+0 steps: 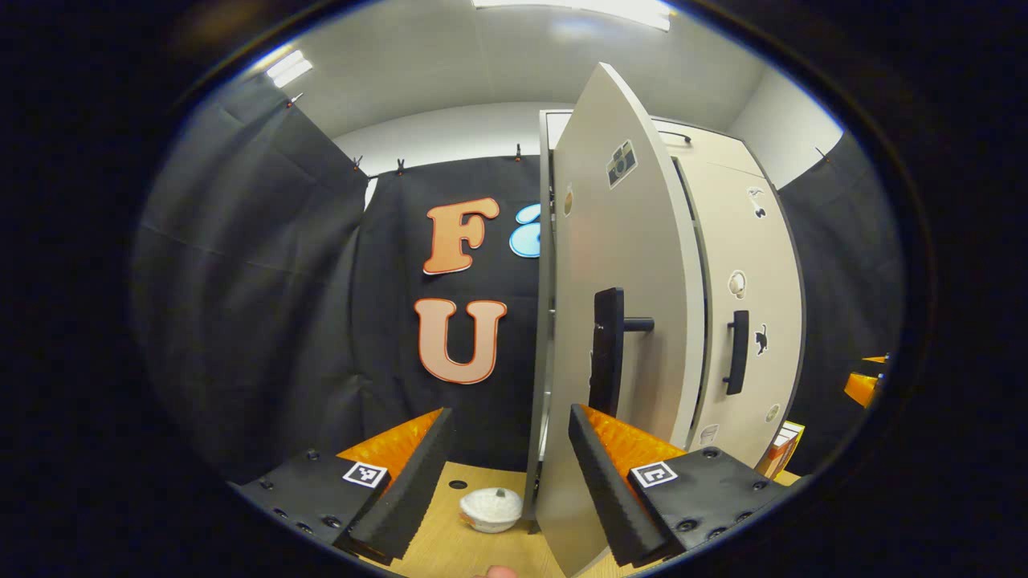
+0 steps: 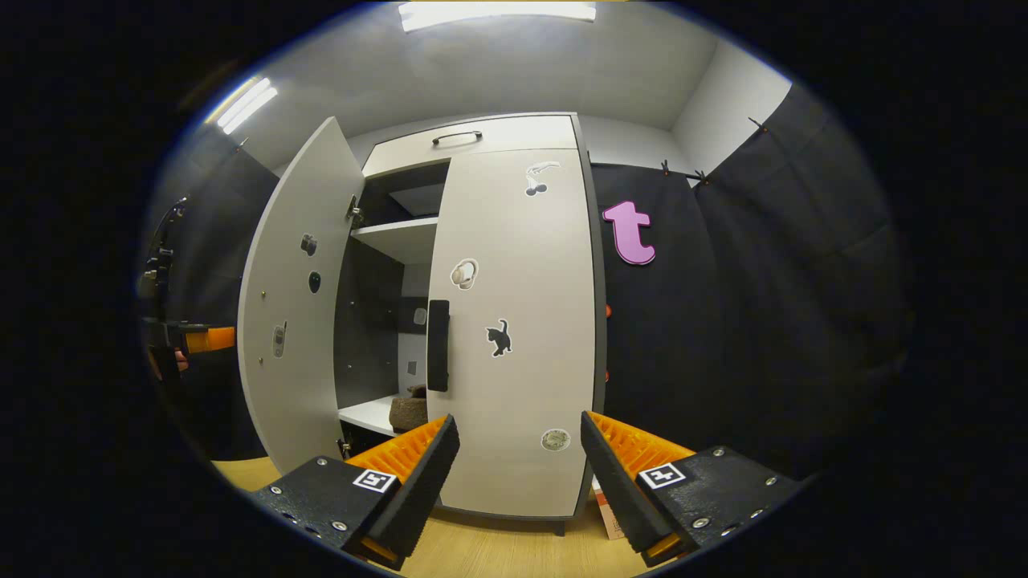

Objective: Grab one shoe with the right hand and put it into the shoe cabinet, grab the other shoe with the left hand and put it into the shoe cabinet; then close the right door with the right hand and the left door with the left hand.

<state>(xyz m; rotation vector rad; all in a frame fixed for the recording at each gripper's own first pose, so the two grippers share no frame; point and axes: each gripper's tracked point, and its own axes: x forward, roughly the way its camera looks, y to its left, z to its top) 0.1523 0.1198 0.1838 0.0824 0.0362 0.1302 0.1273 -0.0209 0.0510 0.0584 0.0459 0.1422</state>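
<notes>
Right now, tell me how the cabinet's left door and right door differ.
The left door stands swung open, exposing shelves and a shoe; the right door is shut flush. The right door shows cat and headphone stickers; the left door shows its inner face with small fittings. Both are pale panels with a dark vertical handle.

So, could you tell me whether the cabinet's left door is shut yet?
Open. The left door stands swung outward, exposing a shelf and a shoe inside.

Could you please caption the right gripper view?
Right door closed, left door open, shoe shelved.
</notes>
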